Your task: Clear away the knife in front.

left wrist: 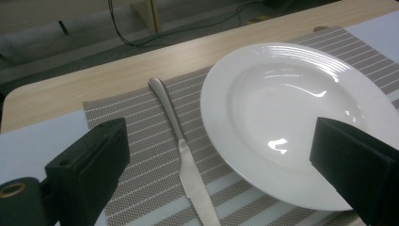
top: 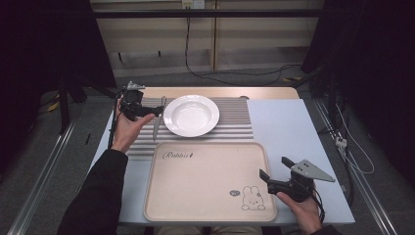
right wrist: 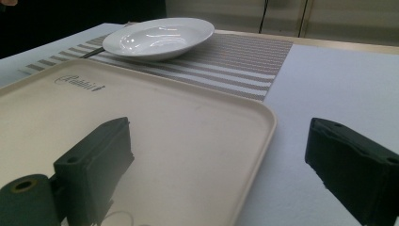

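Your left hand-held gripper gapes wide over the knife beside the plate; center it on the handle, right hand-held gripper open too.

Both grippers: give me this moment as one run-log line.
left gripper open over knife | right gripper open at tray edge | plate empty on mat | nothing held

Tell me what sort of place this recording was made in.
Probably a lab or data-collection room staged as a dining spot: a plate, knife and tray on a small table, with cables on the bare floor.
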{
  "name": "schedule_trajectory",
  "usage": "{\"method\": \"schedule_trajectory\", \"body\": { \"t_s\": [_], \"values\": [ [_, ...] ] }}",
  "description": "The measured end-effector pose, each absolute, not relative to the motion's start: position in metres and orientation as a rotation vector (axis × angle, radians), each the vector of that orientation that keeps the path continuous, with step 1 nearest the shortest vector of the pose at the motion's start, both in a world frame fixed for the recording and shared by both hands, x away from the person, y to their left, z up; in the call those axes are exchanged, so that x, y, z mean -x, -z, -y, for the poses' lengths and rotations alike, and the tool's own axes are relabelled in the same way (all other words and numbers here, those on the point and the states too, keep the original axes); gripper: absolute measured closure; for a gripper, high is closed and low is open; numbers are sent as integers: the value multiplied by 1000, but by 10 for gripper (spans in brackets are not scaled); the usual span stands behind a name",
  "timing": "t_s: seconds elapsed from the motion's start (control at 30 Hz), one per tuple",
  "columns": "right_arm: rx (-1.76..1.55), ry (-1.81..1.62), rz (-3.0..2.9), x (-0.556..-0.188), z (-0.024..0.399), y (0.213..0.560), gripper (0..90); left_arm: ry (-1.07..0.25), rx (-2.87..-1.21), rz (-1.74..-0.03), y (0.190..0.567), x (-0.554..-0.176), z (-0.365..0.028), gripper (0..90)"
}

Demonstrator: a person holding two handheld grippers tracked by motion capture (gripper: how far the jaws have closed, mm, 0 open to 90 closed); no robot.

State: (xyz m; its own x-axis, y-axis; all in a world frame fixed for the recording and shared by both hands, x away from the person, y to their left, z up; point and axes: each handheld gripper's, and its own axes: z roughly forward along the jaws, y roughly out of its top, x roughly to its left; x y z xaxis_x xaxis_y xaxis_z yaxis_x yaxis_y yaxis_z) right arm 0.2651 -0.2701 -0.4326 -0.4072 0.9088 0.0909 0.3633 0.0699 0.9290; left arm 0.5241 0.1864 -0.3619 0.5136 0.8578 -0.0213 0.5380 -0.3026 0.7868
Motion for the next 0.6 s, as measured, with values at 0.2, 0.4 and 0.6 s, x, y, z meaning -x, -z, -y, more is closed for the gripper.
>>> {"method": "schedule_trajectory", "body": {
  "t_s": [0.2, 0.4, 0.6],
  "values": [
    [-1258, -1329, -1825, -267, 269, 433, 75, -542, -1989, -1142, 364, -539, -185, 55],
    [-1259, -1330, -1824, -267, 269, 433, 75, -555, -2004, -1171, 367, -555, -181, 53],
    [-1260, -1330, -1827, -266, 270, 433, 75, -530, -2005, -1186, 375, -563, -179, 53]
  ]
}}
